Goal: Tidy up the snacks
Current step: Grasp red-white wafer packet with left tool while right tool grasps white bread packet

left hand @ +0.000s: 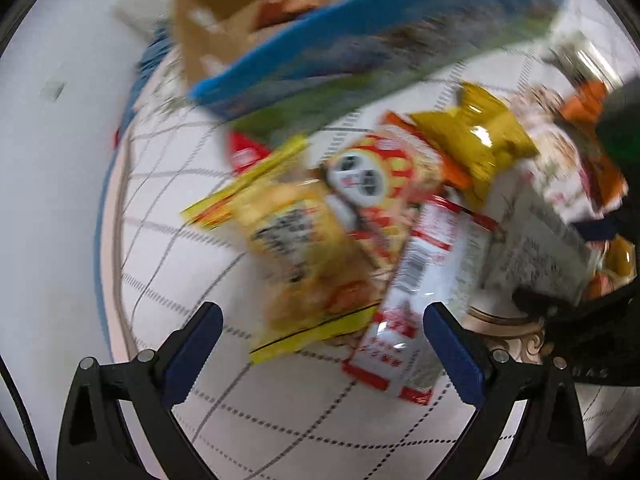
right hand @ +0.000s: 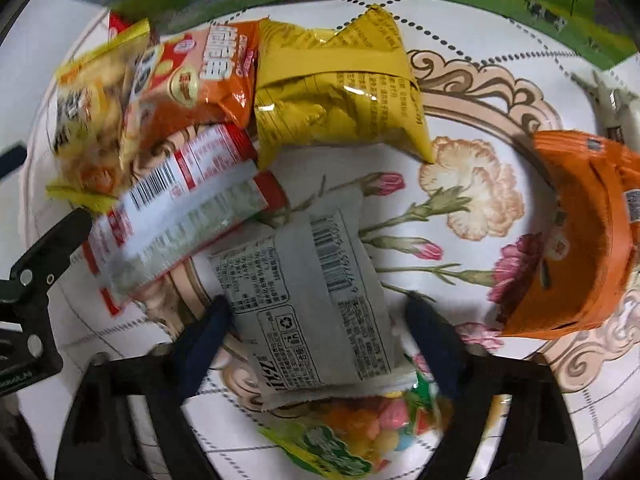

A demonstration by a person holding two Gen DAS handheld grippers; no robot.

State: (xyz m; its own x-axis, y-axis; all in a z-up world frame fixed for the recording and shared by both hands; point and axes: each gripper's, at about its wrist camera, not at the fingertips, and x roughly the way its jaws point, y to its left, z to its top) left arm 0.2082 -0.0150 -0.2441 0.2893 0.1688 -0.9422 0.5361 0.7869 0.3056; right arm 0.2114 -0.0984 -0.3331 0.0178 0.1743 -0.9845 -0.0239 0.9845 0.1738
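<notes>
Left gripper point(left hand: 322, 344): jaws are held wide open and empty; the yellow snack bag point(left hand: 296, 248) and red-and-white packet point(left hand: 416, 280) are seen just ahead, between them.
Right gripper point(right hand: 320, 328): jaws are spread wide around the grey packet point(right hand: 308, 300); contact cannot be told.
Snack pile: packets are overlapped on the floral worktop point(right hand: 460, 200).
Carton point(left hand: 360, 48): located beyond the pile.
Risk: a neighbouring packet is judged likely to be dragged along, because of overlap.

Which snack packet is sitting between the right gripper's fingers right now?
The grey packet, back side up with its barcode and print showing. It lies between the right gripper fingers; the yellow bag and orange bag lie farther off.
</notes>
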